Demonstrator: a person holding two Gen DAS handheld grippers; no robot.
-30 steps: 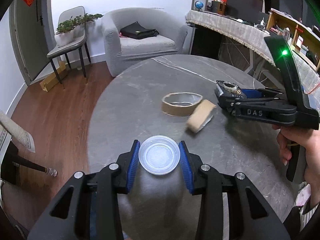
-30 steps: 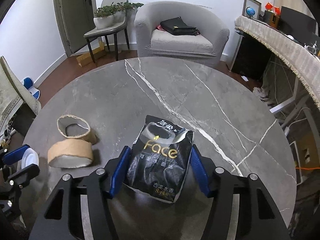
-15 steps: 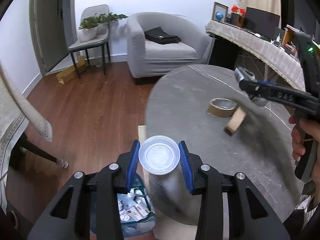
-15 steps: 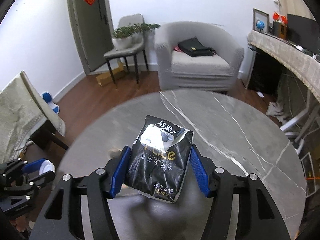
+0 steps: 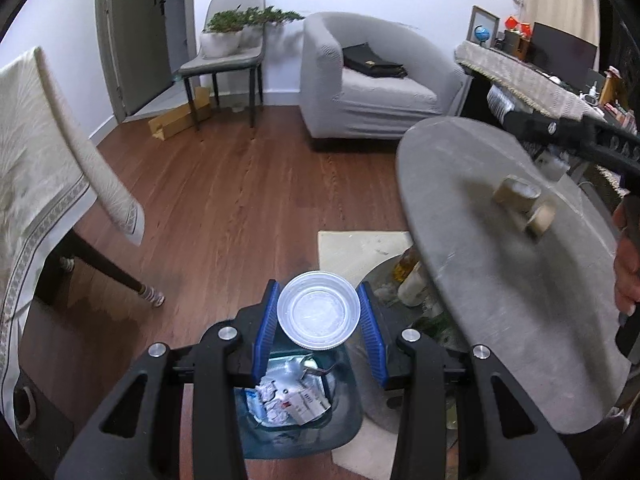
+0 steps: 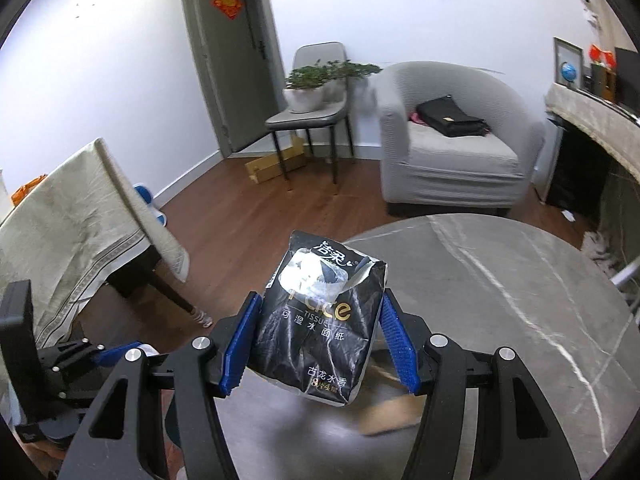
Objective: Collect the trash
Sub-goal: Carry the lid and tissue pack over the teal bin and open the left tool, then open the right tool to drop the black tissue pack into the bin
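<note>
Left wrist view: left hand-held gripper (image 5: 319,318) is clamping a clear plastic lid (image 5: 319,311) between its blue pads, lower centre of frame. A second ago it was sitting over the worktop (image 5: 500,264); now it is hanging off the edge, right above the blue trash bin (image 5: 344,412) at bottom centre. Reads as ready to drop, release not done yet. Bin is already holding crumpled paper; its near side is hidden behind the gripper body. Two tape rolls (image 5: 520,198) are lying on the worktop at right, motion-blurred. Clutter under the worktop is too smeared to name.

Right wrist view: right hand-held gripper (image 6: 320,338) is gripping a black tissue pack (image 6: 320,328), lifted clear of the worktop (image 6: 500,300) and swinging left versus the earlier frame. Bin is not visible here; left hand-held gripper (image 6: 80,356) is cut off at lower left.
</note>
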